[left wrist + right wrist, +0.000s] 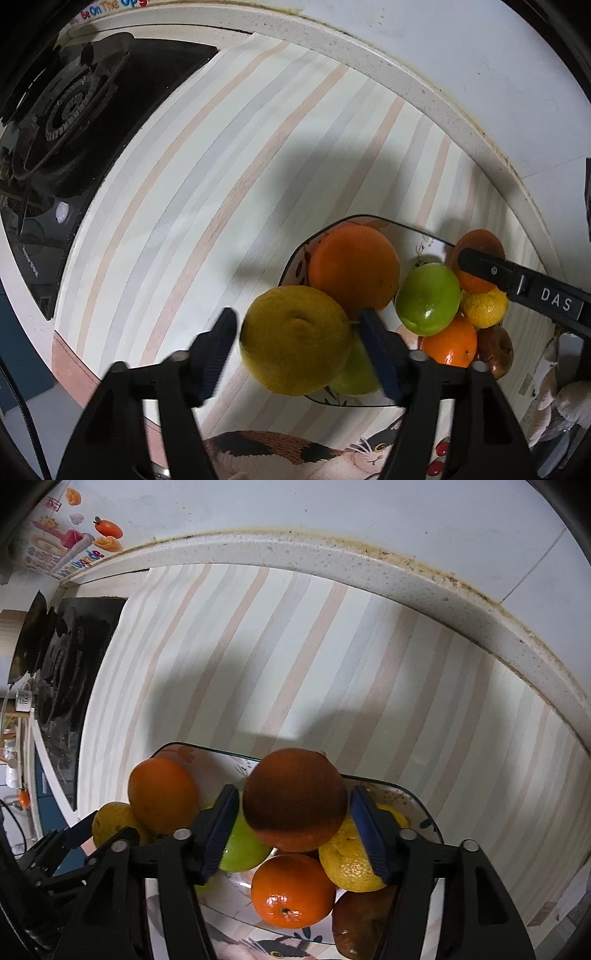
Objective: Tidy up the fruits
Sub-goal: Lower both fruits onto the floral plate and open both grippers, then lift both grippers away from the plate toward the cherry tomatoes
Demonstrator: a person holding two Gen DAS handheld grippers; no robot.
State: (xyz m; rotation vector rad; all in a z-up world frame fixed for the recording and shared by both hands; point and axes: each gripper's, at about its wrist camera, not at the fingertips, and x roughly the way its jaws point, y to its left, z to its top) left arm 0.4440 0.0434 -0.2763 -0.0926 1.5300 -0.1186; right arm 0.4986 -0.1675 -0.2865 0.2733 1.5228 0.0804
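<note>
Both claws hang over the plate [424, 794], left gripper [297, 325] bracketing a lemon [295, 339], right gripper [293, 805] bracketing an orange [295, 799], pads apparently just clear, seemingly letting the fruit settle onto the pile.

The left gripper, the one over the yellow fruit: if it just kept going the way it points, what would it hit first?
Most likely the big yellow citrus sitting between the left gripper's open fingers; under that, a green fruit and the plate.
</note>
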